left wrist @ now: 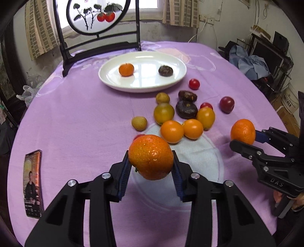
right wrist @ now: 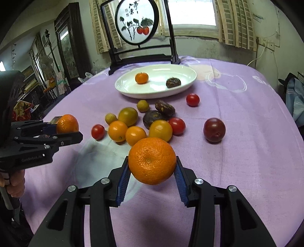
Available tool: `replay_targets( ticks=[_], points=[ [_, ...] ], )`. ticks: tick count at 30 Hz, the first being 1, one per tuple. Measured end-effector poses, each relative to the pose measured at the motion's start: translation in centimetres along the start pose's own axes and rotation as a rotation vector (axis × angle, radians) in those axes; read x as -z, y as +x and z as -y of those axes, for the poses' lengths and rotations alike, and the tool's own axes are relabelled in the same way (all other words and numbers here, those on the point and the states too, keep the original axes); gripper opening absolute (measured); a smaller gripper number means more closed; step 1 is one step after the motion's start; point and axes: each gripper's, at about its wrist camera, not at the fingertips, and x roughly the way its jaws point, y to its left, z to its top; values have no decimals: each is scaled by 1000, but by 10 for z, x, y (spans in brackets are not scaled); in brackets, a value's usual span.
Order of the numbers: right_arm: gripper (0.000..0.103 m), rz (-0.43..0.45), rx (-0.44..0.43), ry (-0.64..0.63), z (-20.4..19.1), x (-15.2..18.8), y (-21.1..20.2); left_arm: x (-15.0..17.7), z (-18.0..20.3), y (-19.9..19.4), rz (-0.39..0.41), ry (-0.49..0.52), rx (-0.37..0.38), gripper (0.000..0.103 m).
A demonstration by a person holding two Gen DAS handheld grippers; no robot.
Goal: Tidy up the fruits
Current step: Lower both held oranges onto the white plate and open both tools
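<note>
In the left wrist view my left gripper [left wrist: 151, 157] is shut on a mandarin [left wrist: 150, 150], held above the purple tablecloth. To its right, my right gripper [left wrist: 244, 137] grips a second mandarin [left wrist: 242, 131]. The right wrist view shows that mandarin [right wrist: 152, 155] between the blue pads of the right gripper [right wrist: 152, 161], and the left gripper [right wrist: 66, 130] at the left holding its fruit [right wrist: 67, 123]. Beyond both lies a loose cluster of fruits [left wrist: 182, 117]: orange and yellow ones, red tomatoes, dark ones. The white plate [left wrist: 106, 79] at the back holds a small mandarin [left wrist: 126, 69] and a dark fruit [left wrist: 165, 70].
A dark wooden stand with a round painted panel [left wrist: 98, 17] rises behind the plate. A printed card [left wrist: 32, 182] lies near the table's left edge. A dark red plum [right wrist: 214, 129] sits apart on the right. Clutter and furniture surround the round table.
</note>
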Motion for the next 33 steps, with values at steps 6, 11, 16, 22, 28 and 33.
replay_targets(
  ticks=[6,11,16,22,28,33],
  points=[
    [45,67,-24,-48,-17,-27,-30,-30,-11,-15,44,9,14,40],
    [45,99,20,-128,-28,-71,-26,-73,-23,-3,86,-7,8,40],
    [45,64,50,-172,-30,-112,17,-121,-41,40,61,-70,4,40],
    [45,-25,70,-177,-18,-145,84,-153,-56,103,7,-113,-25,40],
    [45,-111,86,-167,-6,-157,135,-169,-65,153,-52,-134,-41,40],
    [47,-141,93,-169,-3,-159,154,-175,-69,172,-82,-175,-43,42]
  ],
)
